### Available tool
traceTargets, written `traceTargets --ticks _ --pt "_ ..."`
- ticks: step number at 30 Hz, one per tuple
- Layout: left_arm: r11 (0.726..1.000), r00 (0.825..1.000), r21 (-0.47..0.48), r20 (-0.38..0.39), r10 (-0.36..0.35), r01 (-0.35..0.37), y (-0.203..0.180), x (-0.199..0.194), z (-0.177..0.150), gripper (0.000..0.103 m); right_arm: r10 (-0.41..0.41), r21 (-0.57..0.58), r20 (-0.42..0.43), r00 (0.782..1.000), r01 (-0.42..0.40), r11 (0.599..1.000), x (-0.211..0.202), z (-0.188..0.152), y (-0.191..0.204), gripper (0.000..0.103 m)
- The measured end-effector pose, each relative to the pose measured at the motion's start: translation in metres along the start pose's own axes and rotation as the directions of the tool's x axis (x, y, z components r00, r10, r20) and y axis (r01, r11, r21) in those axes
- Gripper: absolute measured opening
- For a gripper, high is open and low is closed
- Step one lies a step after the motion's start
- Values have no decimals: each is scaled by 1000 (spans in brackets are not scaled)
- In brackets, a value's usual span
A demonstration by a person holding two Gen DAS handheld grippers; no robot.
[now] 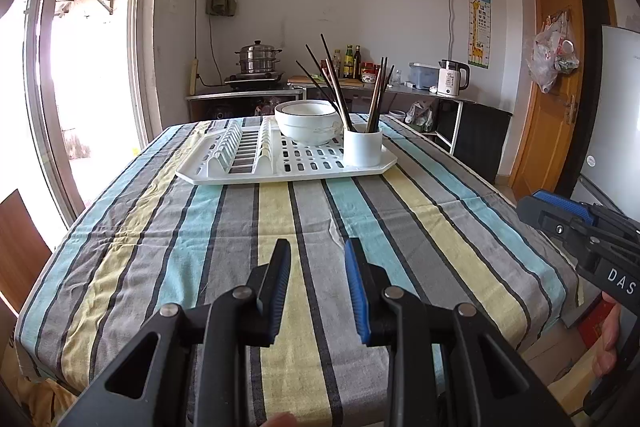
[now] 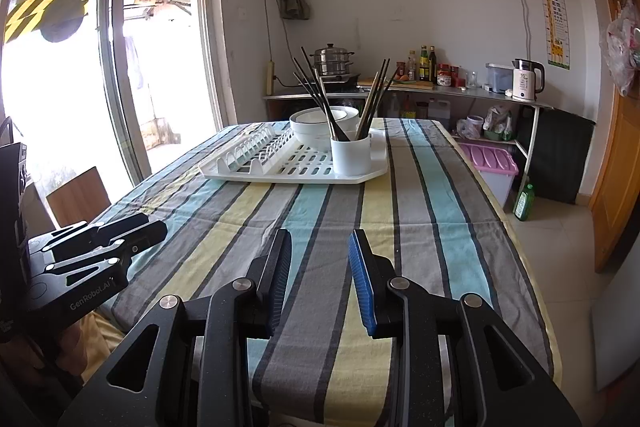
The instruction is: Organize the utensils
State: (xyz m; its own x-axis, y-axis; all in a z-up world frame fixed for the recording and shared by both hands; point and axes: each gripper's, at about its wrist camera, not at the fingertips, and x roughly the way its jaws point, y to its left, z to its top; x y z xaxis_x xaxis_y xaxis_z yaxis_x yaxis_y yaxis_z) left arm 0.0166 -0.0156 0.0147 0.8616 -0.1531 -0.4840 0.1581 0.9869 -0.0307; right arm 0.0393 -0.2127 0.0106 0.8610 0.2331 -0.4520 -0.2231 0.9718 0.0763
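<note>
Both grippers hover with jaws spread and empty over the near end of the striped table.

The left gripper [image 1: 318,291] shows a clear gap between its black pad and blue pad, with only tablecloth [image 1: 280,219] visible through it; the right gripper [image 2: 320,283] stands the same way, parted and pinching nothing. Each is seen from the side in the other's view, near the table's front edge. Well beyond them, at the far end of the table, a white drying rack [image 1: 288,167] sits on the cloth. On its right part stands a white utensil cup [image 1: 362,147] holding dark chopsticks [image 1: 336,87] that fan upward. Just behind and left of the cup, white bowls [image 1: 306,121] are stacked on the rack.
</note>
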Motion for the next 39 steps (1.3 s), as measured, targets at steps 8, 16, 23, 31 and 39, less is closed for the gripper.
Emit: traceTargets --ticks 8,16,23,31,39 --pt "1000 1000 1 -1 2 -2 0 0 0 29 5 1 -4 1000 -5 1000 -1 0 0 31" --pt "1000 1000 6 -1 3 -3 -1 0 -1 29 5 4 -5 1000 -5 1000 -1 0 0 31" --pt "1000 1000 6 -1 4 -4 -1 0 -1 29 6 1 -5 1000 -6 1000 0 -1 2 31" --pt "1000 1000 7 -4 1 -1 -2 0 -2 29 6 0 -5 1000 -6 1000 0 -2 3 31" --pt "1000 1000 5 -2 11 -11 -3 -1 -2 29 6 0 -6 1000 -6 1000 0 -2 3 31"
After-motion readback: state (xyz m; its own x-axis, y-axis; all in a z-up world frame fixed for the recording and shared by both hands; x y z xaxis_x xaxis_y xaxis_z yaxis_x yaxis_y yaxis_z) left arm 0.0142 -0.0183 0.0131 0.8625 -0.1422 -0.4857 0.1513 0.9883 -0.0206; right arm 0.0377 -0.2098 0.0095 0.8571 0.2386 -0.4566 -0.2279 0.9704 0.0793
